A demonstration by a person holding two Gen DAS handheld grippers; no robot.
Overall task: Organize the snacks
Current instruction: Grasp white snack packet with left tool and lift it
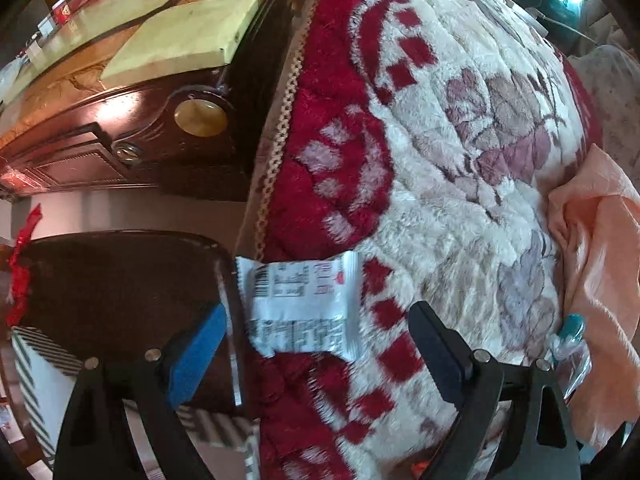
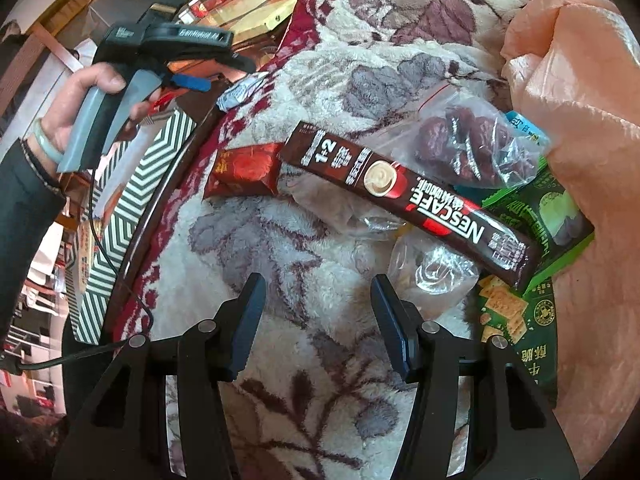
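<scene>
Left gripper (image 1: 316, 344) pointing steeply down at the edge of the plush red-and-white blanket (image 1: 460, 128). Jaws spread wide, a white snack packet (image 1: 302, 304) between them, printed back face up. No pad contact visible in the left wrist view: clear gap on both sides, so I read it as open around the packet, not clamped. In the right wrist view the packet (image 2: 240, 94) sits at the tips of the left gripper (image 2: 192, 82), too small there to tell whether it's touching.

Packet lies right at the blanket's border, one end overhanging toward the dark wooden furniture edge (image 1: 120, 280). Long axis roughly across the left view, in line with the jaw gap, so closing would pinch it end to end; not ideal for a soft pouch.

The striped box (image 2: 132, 216) sits beside and below the blanket edge. Likely the sorting bin, which would explain the left hand (image 2: 84, 112) working that border.

Right gripper (image 2: 318, 320) about half open, holding nothing, hovering over bare blanket short of the pile.

Pile on the blanket: Nescafe coffee stick (image 2: 404, 196), long axis diagonal from upper left to lower right, propped on clear bags; red packet (image 2: 244, 170) at its upper end; bag of red dates (image 2: 472, 144); green cracker packs (image 2: 532, 216). Peach plastic bag (image 2: 584, 120) bunched alongside, probably where it all came from.
</scene>
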